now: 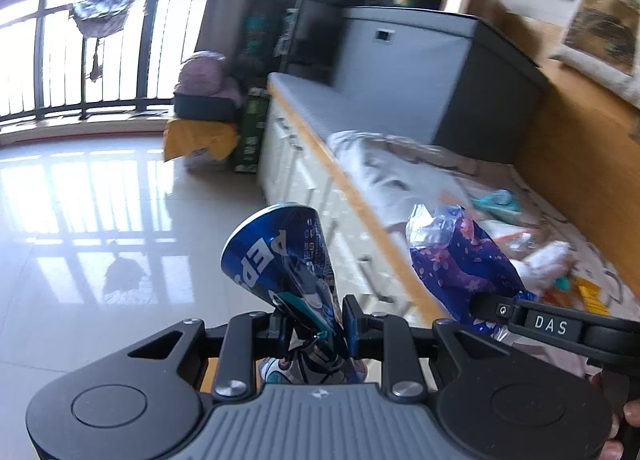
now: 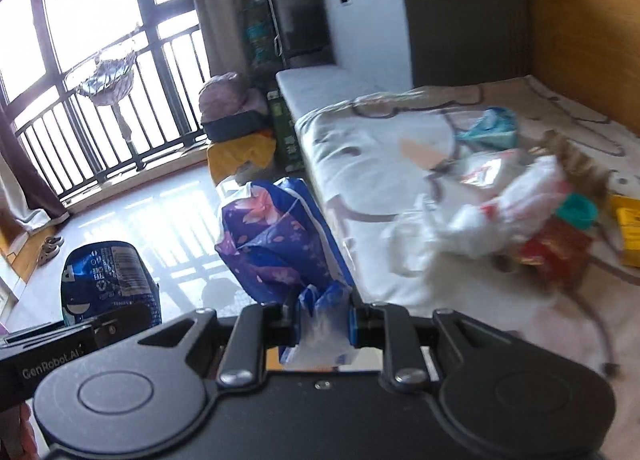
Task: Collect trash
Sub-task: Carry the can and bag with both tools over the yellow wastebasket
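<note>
My left gripper is shut on a crushed blue Pepsi can, which sticks up and out above the floor. My right gripper is shut on a crumpled purple-blue flowered wrapper. Each wrist view also catches the other hand's load: the wrapper to the right of the can, the can at lower left. More trash lies on the bed: a white plastic bag, a teal wrapper, a red packet and a yellow box.
The bed with its pale printed sheet runs along a wooden wall at the right. Shiny floor tiles spread to the left up to barred balcony windows. A grey storage box, dark shelves and a pile draped in yellow cloth stand beyond.
</note>
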`<state>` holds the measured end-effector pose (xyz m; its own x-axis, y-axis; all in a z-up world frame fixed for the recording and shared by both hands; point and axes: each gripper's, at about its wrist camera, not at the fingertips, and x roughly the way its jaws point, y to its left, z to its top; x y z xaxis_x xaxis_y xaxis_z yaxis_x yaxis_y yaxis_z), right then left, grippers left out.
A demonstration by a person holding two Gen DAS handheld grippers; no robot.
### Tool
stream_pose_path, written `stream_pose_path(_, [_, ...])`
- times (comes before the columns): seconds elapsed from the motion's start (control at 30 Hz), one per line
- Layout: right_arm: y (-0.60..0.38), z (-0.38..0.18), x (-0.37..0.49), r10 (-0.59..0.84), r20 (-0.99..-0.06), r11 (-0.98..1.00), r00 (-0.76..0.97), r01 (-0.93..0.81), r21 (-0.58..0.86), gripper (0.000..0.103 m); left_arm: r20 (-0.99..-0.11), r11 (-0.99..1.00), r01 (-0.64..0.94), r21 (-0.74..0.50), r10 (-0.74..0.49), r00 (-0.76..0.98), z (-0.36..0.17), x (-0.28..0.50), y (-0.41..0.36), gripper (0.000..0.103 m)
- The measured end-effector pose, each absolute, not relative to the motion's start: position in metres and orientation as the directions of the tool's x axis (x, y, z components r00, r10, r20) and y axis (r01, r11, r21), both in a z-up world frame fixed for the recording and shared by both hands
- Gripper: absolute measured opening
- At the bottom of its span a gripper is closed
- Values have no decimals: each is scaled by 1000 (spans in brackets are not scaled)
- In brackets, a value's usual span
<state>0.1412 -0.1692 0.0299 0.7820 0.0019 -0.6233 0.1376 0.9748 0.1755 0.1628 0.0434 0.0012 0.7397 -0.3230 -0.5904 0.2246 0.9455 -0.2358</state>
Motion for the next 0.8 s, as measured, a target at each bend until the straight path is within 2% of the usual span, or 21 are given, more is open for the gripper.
stream_pose_path(0.33, [-127, -34, 194, 20, -705, 981, 709, 122, 151, 22, -668, 964, 116, -239, -250, 701, -48, 205, 76, 27])
stream_pose_path(0.53, [-119, -80, 220, 16, -759, 991, 651, 90, 98, 22, -721, 968, 92, -233, -236, 652, -88, 229, 86, 27])
stream_pose_path(0.8, [-113, -121, 259, 46, -810, 994, 584, 58, 98, 22, -778, 975, 73, -210, -212, 591, -136, 258, 86, 27])
